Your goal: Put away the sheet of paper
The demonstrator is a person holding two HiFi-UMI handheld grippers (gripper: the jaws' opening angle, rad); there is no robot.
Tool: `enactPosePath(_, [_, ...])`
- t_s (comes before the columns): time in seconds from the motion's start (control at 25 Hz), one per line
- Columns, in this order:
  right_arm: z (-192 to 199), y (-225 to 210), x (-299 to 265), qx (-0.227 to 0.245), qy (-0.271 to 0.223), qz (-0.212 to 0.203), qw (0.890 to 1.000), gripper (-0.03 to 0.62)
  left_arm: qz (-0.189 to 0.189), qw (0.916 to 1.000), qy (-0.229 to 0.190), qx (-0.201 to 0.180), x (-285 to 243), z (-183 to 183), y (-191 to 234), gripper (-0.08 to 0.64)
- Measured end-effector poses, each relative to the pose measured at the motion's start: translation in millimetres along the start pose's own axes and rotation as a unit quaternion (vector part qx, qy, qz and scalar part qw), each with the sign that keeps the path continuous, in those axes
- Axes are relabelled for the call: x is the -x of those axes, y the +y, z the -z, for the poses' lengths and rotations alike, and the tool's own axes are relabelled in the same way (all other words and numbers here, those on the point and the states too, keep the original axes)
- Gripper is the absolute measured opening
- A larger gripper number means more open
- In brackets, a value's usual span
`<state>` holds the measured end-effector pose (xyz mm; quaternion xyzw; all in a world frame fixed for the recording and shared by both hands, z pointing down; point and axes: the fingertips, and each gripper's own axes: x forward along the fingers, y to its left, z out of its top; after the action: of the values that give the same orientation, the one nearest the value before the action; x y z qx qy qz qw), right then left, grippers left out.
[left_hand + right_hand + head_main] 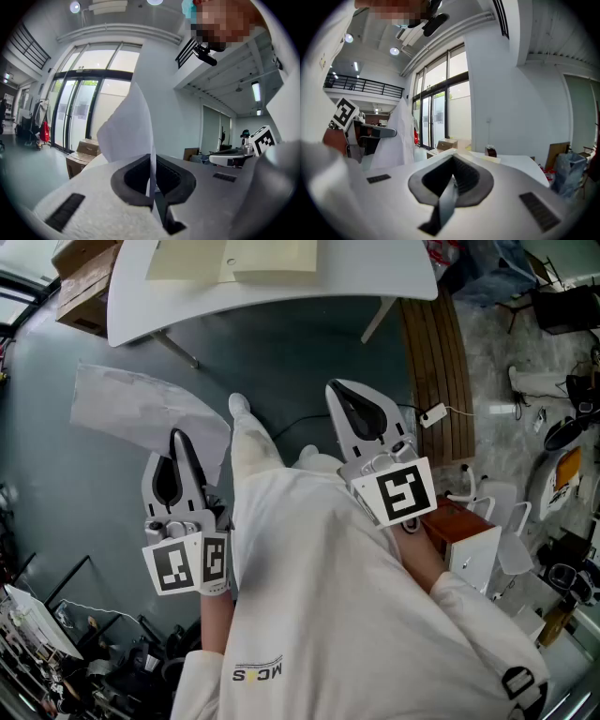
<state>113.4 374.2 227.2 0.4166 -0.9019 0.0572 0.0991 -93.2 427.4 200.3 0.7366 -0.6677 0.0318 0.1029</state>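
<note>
White coat (pixel 319 596): nearest us, it fills the lower head view.
Count: we see two grippers, one sheet of paper (pixel 141 409) and one white desk (pixel 281 298).
Cut off: two cream sheets (pixel 186 261) on the desk run past the top edge.
Left gripper (pixel 178 439): its fingers (pixel 93 201) are clamped on the sheet's lower edge. The sheet stands up between them and spreads leftward above the floor (pixel 56 484), apart from the desk.
Right gripper (pixel 342 395): its fingers (pixel 511 187) are closed together, with nothing between them.
</note>
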Motion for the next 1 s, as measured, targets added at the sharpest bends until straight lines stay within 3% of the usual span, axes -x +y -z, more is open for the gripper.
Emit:
enactPosePath(0.32, [30.0, 5.3, 18.9, -0.003, -0.008, 0.015, 1.0, 0.014, 0.047, 0.9987, 0.018, -0.005, 3.0, 37.7, -36.3, 0.025])
enactPosePath(0.6, [26.8, 0.5, 25.1, -0.023, -0.008, 0.036, 0.999, 0.014, 0.087, 0.9955, 0.02, -0.03, -14.8, 27.5, -48.6, 0.024])
enactPosePath(1.0, [32.3, -8.6, 32.7, -0.019, -0.02, 0.001, 1.0, 0.014, 0.06, 0.9973, 0.018, -0.037, -13.4, 29.9, -59.9, 0.024])
